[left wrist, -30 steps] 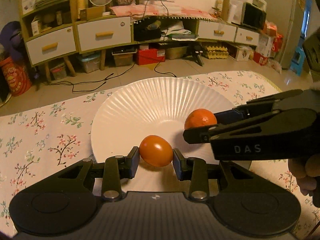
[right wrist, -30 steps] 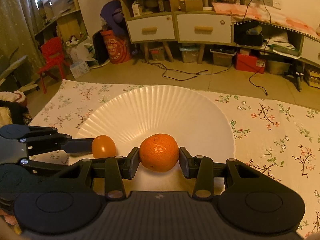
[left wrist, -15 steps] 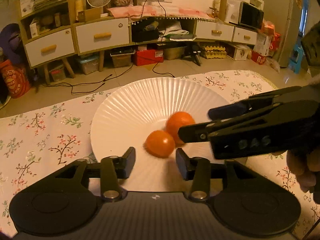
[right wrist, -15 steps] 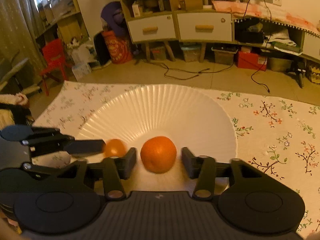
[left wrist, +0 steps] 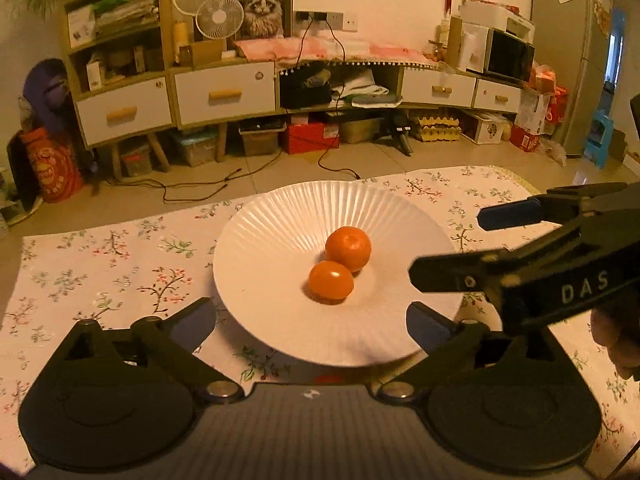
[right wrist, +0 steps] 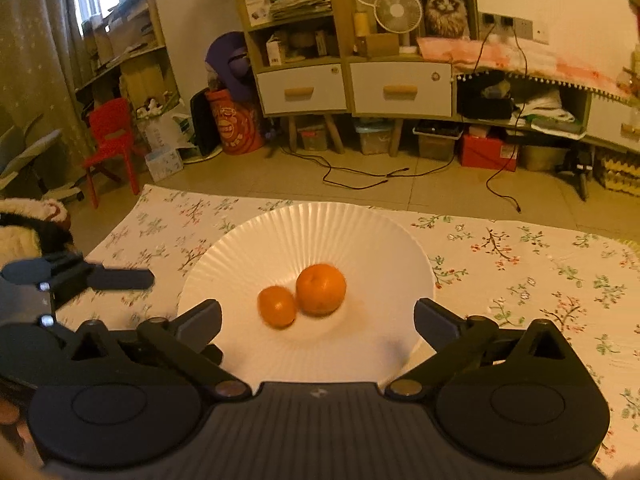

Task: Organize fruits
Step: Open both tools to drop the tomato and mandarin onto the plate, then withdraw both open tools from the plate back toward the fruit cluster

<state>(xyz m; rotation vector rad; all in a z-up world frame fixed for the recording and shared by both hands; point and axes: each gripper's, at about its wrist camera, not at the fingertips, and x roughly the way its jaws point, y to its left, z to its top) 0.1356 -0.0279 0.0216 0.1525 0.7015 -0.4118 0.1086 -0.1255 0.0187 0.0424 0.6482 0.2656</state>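
Orange on white, the mandarin [left wrist: 348, 249] and the smaller tangerine [left wrist: 331, 280] lay touching mid-plate [left wrist: 260, 240] while the left gripper [left wrist: 312, 322] and right gripper [right wrist: 318, 320] were opening their empty jaws, best drawn back clear without nudging either.

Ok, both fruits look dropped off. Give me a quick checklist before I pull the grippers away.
1. Left gripper clear of fruit: ok, jaws opening, nothing between them.
2. Right gripper clear of fruit: ok, jaws opening, nothing between them.
3. Smaller orange fruit on the white plate: ok.
4. Larger orange fruit on the plate: ok, touching the smaller one.
5. Fruits settled: cannot tell, the smaller looks blurred in the right wrist view.
6. Plate fully on the floral cloth: ok.
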